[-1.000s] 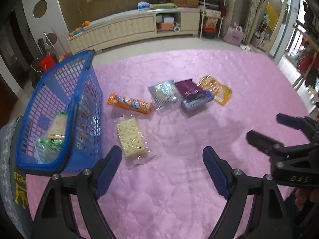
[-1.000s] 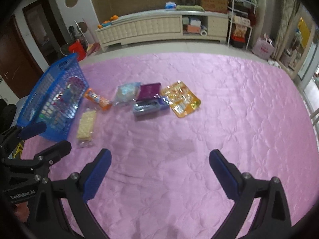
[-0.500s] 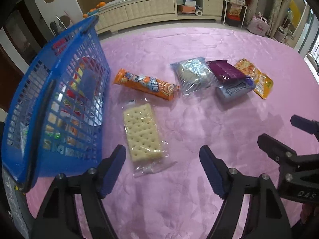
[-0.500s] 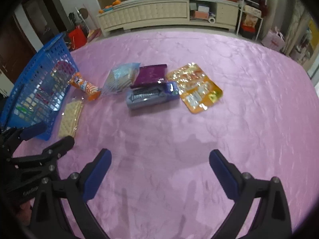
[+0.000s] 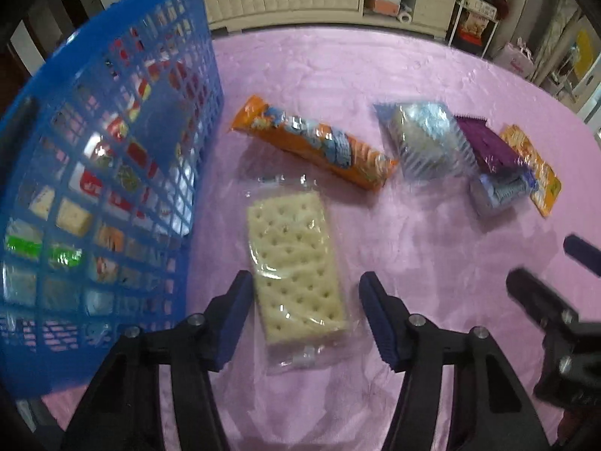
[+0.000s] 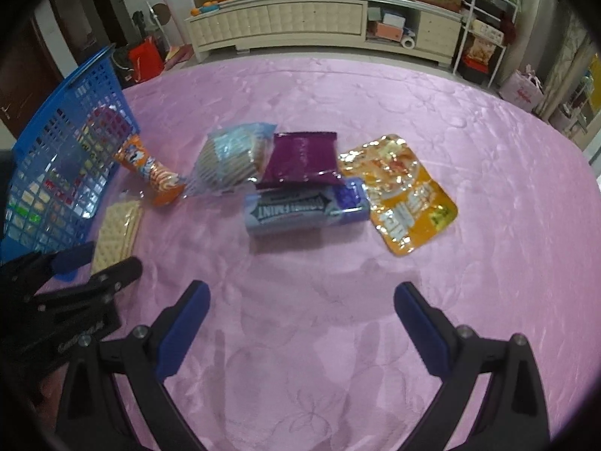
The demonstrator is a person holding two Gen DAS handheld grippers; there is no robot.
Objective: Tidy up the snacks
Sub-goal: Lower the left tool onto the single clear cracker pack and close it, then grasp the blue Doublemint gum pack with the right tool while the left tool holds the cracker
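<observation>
A clear pack of pale crackers (image 5: 293, 263) lies on the pink cloth beside the blue basket (image 5: 112, 150). My left gripper (image 5: 304, 295) points down over its near end. Its jaws are closing with the pack between them, and the right pad stands a little off the wrapper. Farther on lie an orange biscuit roll (image 5: 311, 150), a silver-blue bag (image 5: 424, 143), a purple packet (image 5: 488, 143), a blue roll pack (image 6: 304, 206) and an orange pouch (image 6: 405, 195). My right gripper (image 6: 300, 293) hangs open over bare cloth in front of the roll pack, nothing between its fingers.
The basket (image 6: 64, 150) stands at the left edge of the pink cloth (image 6: 450, 112) and holds several wrapped snacks. A cream cabinet (image 6: 319, 15) runs along the back wall, with a shelf rack (image 6: 484, 37) to its right. The left gripper (image 6: 94, 263) shows at the right wrist view's left edge.
My left gripper has come down and forward over the cracker pack, and its jaws have narrowed around it. My right gripper has sunk closer to the group of snacks and stays wide.
</observation>
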